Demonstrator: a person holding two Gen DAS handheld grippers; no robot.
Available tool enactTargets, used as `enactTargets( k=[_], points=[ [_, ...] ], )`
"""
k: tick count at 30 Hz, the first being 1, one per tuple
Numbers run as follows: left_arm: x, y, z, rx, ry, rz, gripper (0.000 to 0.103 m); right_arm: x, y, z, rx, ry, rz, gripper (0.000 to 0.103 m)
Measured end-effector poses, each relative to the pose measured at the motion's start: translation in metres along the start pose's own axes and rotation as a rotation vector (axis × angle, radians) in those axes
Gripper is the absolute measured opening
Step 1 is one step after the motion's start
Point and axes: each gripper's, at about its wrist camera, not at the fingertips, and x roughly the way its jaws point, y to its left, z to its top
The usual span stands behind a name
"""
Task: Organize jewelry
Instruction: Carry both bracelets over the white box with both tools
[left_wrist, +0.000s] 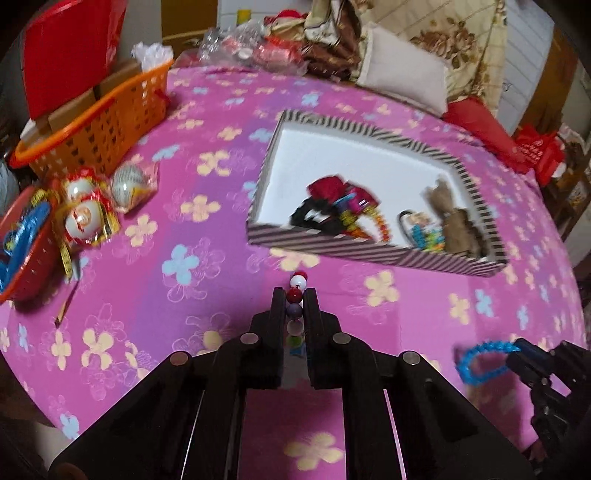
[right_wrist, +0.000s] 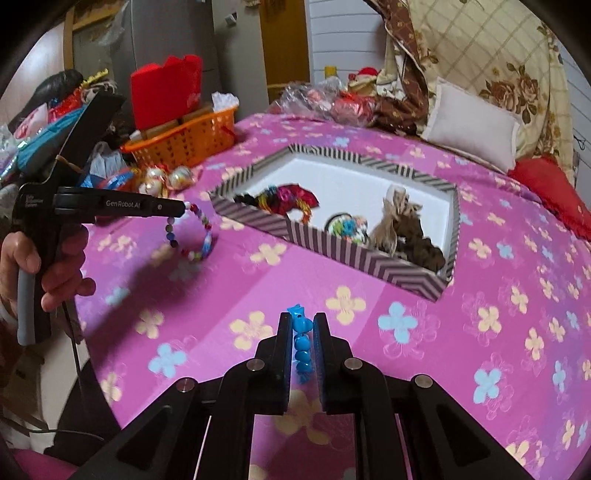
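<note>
My left gripper is shut on a bracelet of mixed coloured beads, lifted off the pink flowered cloth; the right wrist view shows the bracelet hanging as a loop from the left gripper. My right gripper is shut on a bright blue bead bracelet, also raised; in the left wrist view the blue bracelet curves out from the right gripper. The striped box with a white inside lies ahead, holding hair ties, bracelets and brown cloth pieces.
An orange basket with cardboard boxes and a red bag stands at the far left. Wrapped round ornaments and a red bowl lie left. A white cushion, red cushion and bedding line the far edge. A hand grips the left handle.
</note>
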Motion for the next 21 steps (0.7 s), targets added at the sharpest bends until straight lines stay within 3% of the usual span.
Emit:
enactTargets(
  k=[10, 21],
  points=[
    [-0.036, -0.027, 0.015, 0.041, -0.057, -0.046, 0.008, -0.018, 0.001, 0.024, -0.011, -0.052, -0.002, 0.01],
    [-0.026, -0.059, 0.047, 0.077, -0.073, -0.033, 0.008, -0.008, -0.018, 0.066, 0.003, -0.084, -0.014, 0.01]
  ],
)
